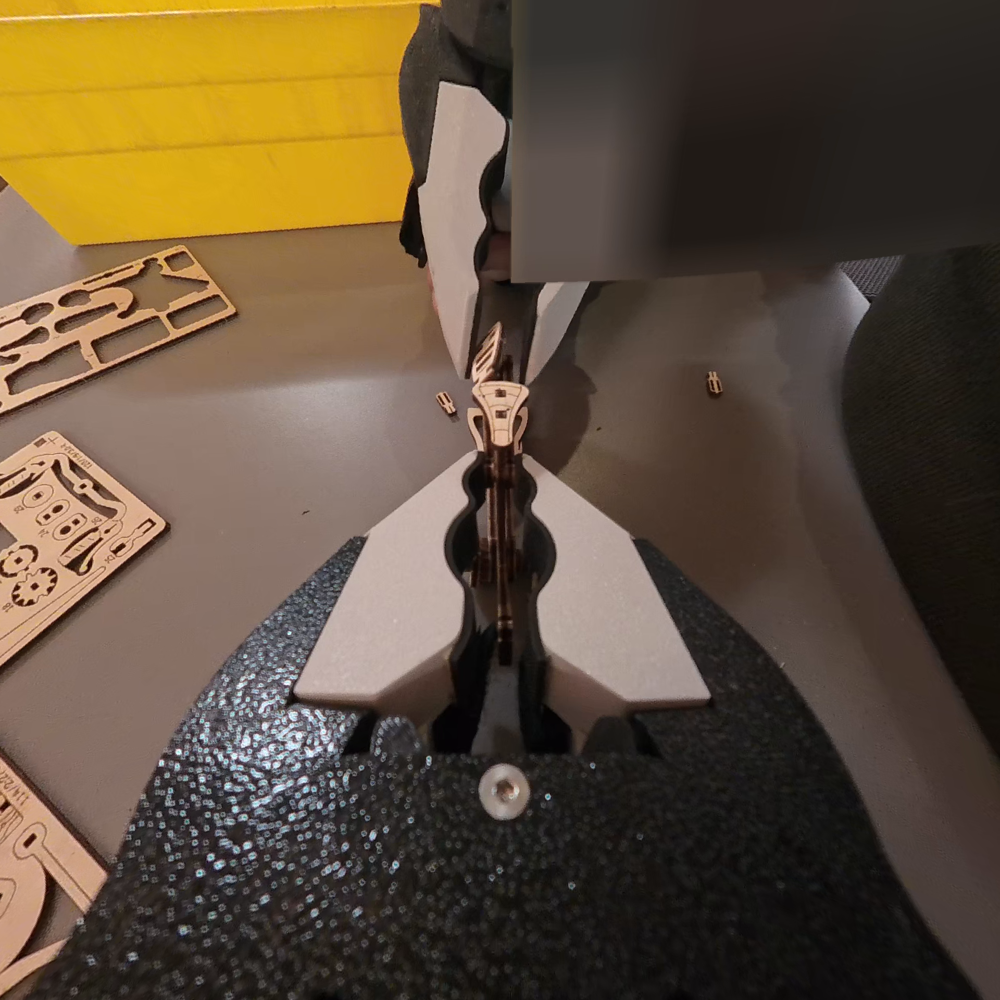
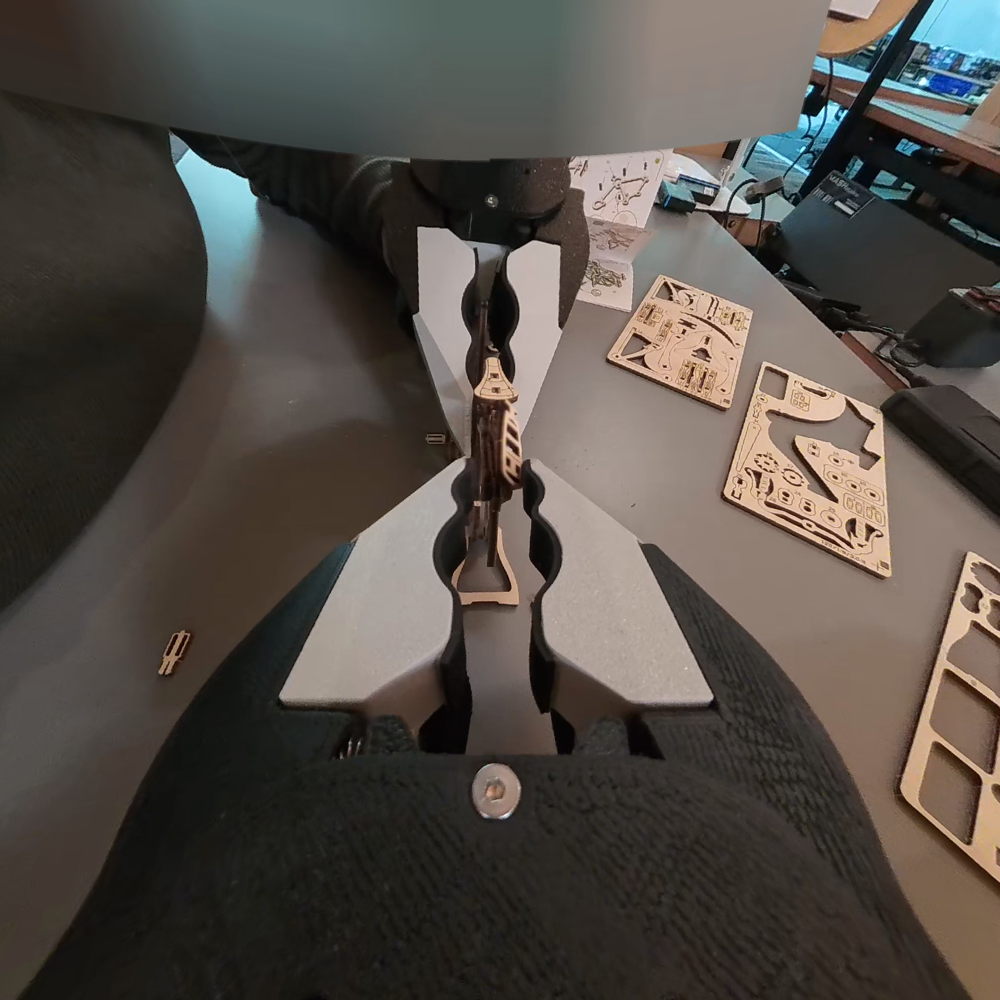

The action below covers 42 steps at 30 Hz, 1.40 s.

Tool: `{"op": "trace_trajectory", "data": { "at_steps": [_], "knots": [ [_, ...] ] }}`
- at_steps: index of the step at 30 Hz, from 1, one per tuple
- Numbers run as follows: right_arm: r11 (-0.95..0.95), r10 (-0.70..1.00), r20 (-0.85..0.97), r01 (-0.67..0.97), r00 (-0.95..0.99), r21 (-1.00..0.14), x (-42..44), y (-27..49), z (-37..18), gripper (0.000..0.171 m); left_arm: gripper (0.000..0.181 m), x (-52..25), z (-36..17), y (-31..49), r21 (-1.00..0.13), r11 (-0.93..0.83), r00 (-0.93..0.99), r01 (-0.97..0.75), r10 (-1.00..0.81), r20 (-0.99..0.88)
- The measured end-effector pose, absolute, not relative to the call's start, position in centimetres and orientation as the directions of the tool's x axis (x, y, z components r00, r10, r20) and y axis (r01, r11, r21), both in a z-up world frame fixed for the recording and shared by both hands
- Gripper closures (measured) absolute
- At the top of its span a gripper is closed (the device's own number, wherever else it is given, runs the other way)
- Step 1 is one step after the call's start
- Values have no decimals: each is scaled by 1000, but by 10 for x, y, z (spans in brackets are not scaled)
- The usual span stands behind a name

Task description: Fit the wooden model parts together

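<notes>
A partly built wooden model (image 1: 499, 416) is held between both grippers above the grey table (image 1: 281, 460). My left gripper (image 1: 501, 460) is shut on the model's dark layered body. My right gripper (image 1: 498, 373) comes down from above onto the model's slatted end piece (image 1: 488, 352). In the right wrist view my right gripper (image 2: 498, 462) has its jaws close around the model (image 2: 493, 387), with the slatted piece (image 2: 511, 449) against one pad and a trapezoid frame end (image 2: 485, 587) deeper between the jaws. The left gripper (image 2: 489, 427) faces it, shut on the same model.
Laser-cut wooden sheets lie on the table (image 1: 108, 319) (image 1: 59, 541) (image 2: 682, 341) (image 2: 811, 471) (image 2: 958, 703). Small loose wooden pins lie nearby (image 1: 445, 403) (image 1: 714, 383) (image 2: 174, 652). A yellow box (image 1: 205, 119) stands behind. An instruction leaflet (image 2: 617, 216) and a person's dark sleeve (image 2: 81, 324) are close. The grippers are tip to tip, or close to it.
</notes>
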State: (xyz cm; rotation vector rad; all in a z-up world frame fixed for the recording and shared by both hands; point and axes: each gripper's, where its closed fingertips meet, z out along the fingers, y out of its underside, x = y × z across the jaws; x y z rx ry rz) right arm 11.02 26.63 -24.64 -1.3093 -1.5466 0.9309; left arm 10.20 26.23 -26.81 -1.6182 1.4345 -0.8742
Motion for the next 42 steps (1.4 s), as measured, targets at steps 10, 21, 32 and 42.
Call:
{"op": "trace_trajectory", "data": {
  "at_steps": [10,21,32,42],
  "knots": [
    [181,983,172,316,-57,-931,111,266,-245,156,174,102,-268,262,-892,-51,123,-450,-992,-5],
    [198,980,188,308,-60,-931,112,266,-244,155,174,103,-268,262,-891,-52,123,-452,-992,-5],
    [280,956,285,80,64,-957,125,281,-205,134,174,101,-267,266,-895,-41,125,-445,-992,-16],
    [499,757,450,27,474,-866,151,327,-179,134,159,102,-275,268,-878,-31,135,-477,-990,-38]
  ]
}}
